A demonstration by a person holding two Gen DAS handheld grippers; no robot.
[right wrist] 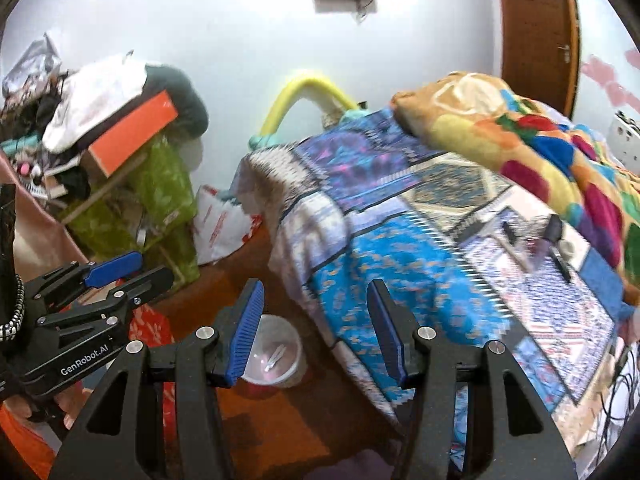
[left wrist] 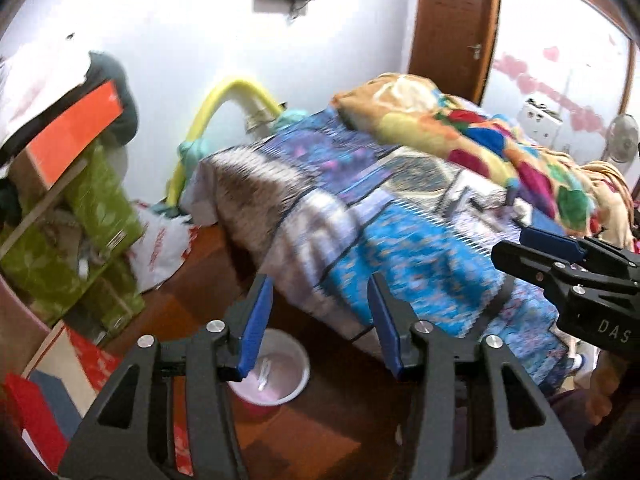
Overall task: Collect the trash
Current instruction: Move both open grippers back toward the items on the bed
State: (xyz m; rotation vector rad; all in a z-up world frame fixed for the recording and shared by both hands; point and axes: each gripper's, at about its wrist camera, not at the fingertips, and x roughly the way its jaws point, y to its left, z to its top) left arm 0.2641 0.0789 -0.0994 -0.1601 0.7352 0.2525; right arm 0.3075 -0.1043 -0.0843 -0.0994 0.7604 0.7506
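Well, the little bin (left wrist: pixel 276 368) sits on the brown floor (left wrist: pixel 280 432) right beside the bed (left wrist: pixel 400 240), with its mouth facing up. It looks like the place for the trash. Something small and white lies inside it, maybe a scrap of paper, but the picture is too blurry to be sure.

Both tools hang in the air above the floor near the bin. The left gripper (left wrist: pixel 320 320) has its blue fingers spread wide and holds nothing. The right gripper (right wrist: pixel 316 328) is spread wide too, and it is also empty. I think they are held this way so they are ready to grab the next bit of trash.

On the patterned bedspread there are a few small dark things (right wrist: pixel 536 240) near the bright blanket (right wrist: pixel 520 136). Those could be the trash to pick up.

By the wall there is a white plastic bag (right wrist: pixel 220 224), a green box (right wrist: pixel 160 200) with a messy pile on top, and a yellow hoop (right wrist: pixel 304 96). The corner of the bed sticks out close to the bin, so a reach toward it could bump the cover.
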